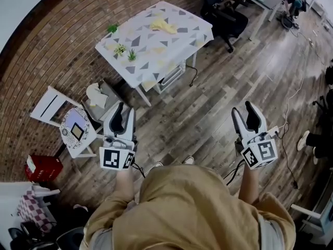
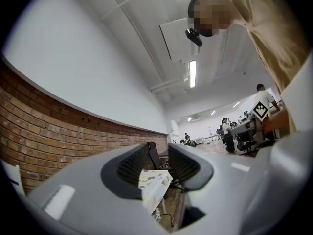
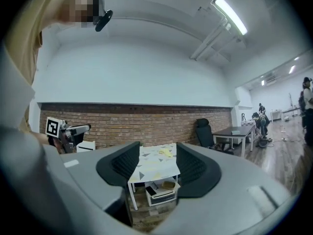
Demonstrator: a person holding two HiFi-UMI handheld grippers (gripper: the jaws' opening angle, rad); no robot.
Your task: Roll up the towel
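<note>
**Inspector:** State the location of the towel.

**Assistant:** The yellow towel lies on the white table with the triangle-patterned top, near the table's far edge. It is a loose, crumpled heap, not rolled. The right gripper view shows it at the far right of the table top.

**Inspector:** Anything else on that table?

**Assistant:** Three small green plants stand along its left edge, well apart from the towel. A storage box sits under the table on the wooden floor.

**Inspector:** Condition of the left gripper.

**Assistant:** The left gripper is held out in front of the person, over the floor and well apart from the table. In its own view the jaws stand a narrow way apart. Nothing is between them; only a strip of the distant table shows through the gap.

**Inspector:** And the right?

**Assistant:** The right gripper is likewise held over the floor, short of the table. Its own view shows the jaws apart, wider than the left pair, with nothing held. The table and towel appear far beyond the gap.

**Inspector:** Surroundings?

**Assistant:** A brick wall runs behind the table. A black office chair stands past the table's right corner. A white chair and a red box stand by the wall at the person's left.
</note>
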